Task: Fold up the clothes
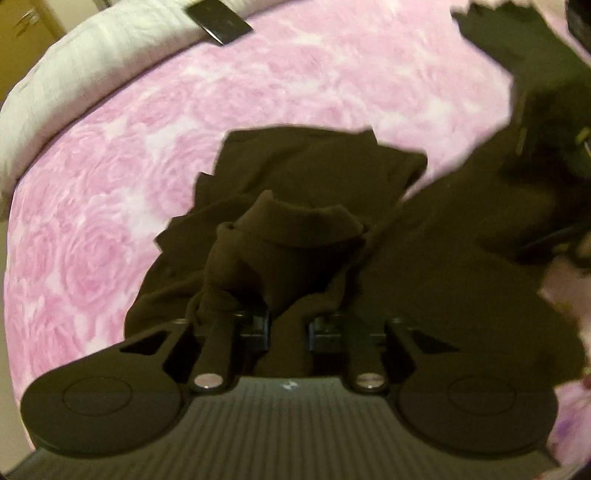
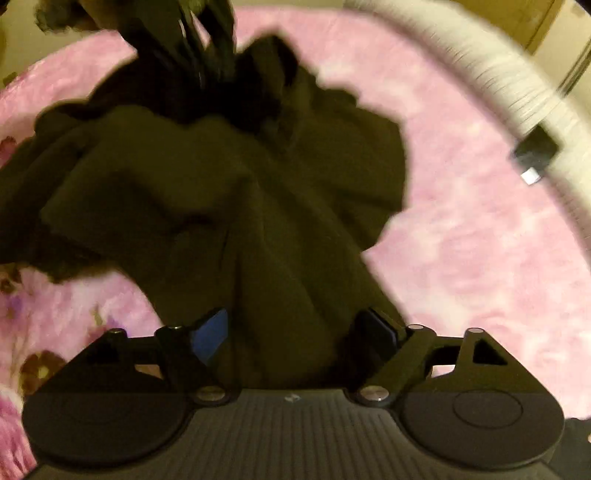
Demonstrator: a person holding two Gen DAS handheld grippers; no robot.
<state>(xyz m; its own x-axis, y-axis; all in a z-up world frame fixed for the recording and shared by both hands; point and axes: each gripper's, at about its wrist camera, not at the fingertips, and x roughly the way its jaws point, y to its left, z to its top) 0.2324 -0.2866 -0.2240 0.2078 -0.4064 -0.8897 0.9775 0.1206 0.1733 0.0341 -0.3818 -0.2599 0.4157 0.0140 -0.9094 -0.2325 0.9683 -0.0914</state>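
The dark garment (image 1: 317, 162) lies crumpled on a bed covered by a pink rose-patterned blanket (image 1: 110, 206), occupying the middle of the blanket and extending toward both cameras.

We see the left hand-held gripper (image 1: 290, 325) with its jaws drawn close together and a bunched fold of the dark fabric rising between them; the jaws appear clamped on the garment, though the cloth covers the fingertips, so the exact contact is hard to confirm. The right hand-held gripper (image 2: 295, 332) has its jaws standing wide apart, with blue pads showing on the inner faces; a thick mass of the garment (image 2: 229, 177) fills the gap between them. We cannot tell whether the pads press on the cloth or merely flank it.

Both views are blurred. In the right wrist view, the upper left shows a dark shape above the garment that we cannot identify. A small black flat object (image 1: 218, 18) rests at the edge of the blanket beside a white quilted border (image 1: 74, 59); its nature is unclear. A wooden cabinet (image 1: 26, 22) is cut off at the corner.

Both hand-held grippers point steeply downward onto the bed.
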